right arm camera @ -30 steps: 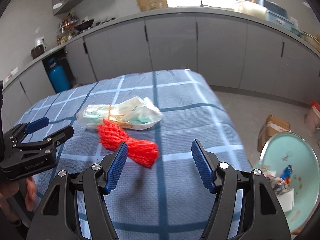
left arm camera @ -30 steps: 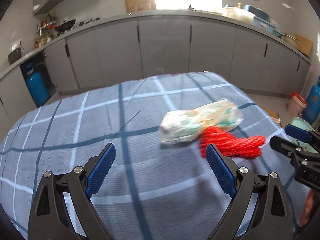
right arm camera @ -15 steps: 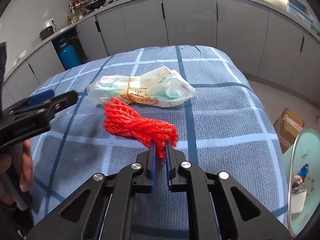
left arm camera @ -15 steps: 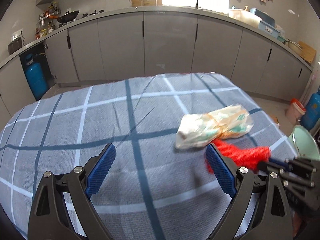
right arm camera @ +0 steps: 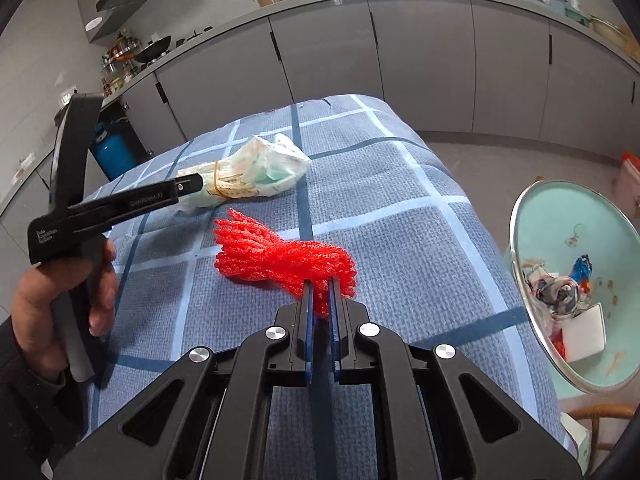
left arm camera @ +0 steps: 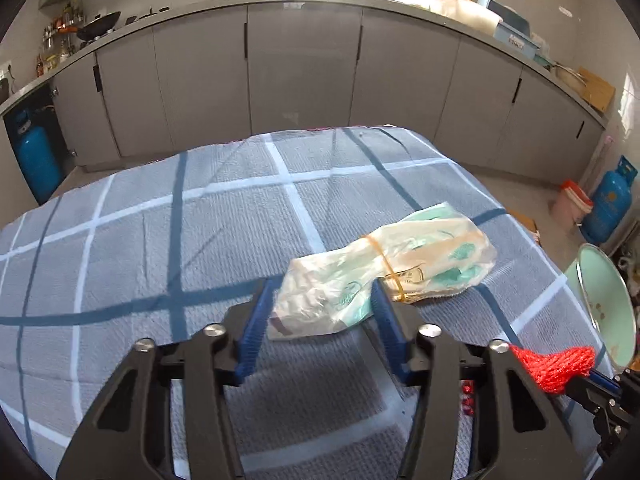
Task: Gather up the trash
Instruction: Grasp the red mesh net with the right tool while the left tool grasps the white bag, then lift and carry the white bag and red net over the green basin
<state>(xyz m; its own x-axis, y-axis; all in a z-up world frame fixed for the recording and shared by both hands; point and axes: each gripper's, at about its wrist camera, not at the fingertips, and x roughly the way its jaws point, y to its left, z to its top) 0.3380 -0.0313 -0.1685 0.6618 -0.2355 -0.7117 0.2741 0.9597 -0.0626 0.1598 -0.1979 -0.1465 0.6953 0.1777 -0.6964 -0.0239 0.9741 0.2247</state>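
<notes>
My right claw [right arm camera: 319, 294] is pinched on the red mesh net [right arm camera: 280, 258] on the counter [right arm camera: 400, 240], my left claw [left arm camera: 318, 308] half-open around the plastic bag [left arm camera: 384, 272]; next I should close, then carry both to the bin [right arm camera: 576, 240].

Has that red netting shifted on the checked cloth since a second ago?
Yes. The red netting was touching the plastic bag; now, pinched by the right tool, it lies clear of it, nearer the camera.

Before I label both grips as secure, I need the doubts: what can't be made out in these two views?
- Left gripper, left wrist view: jaws flank the plastic bag; contact not discernible.
- Red mesh net, right wrist view: pinched end hidden inside right gripper.
- Trash bin: far rim cut off by frame edge; contents too small.
</notes>
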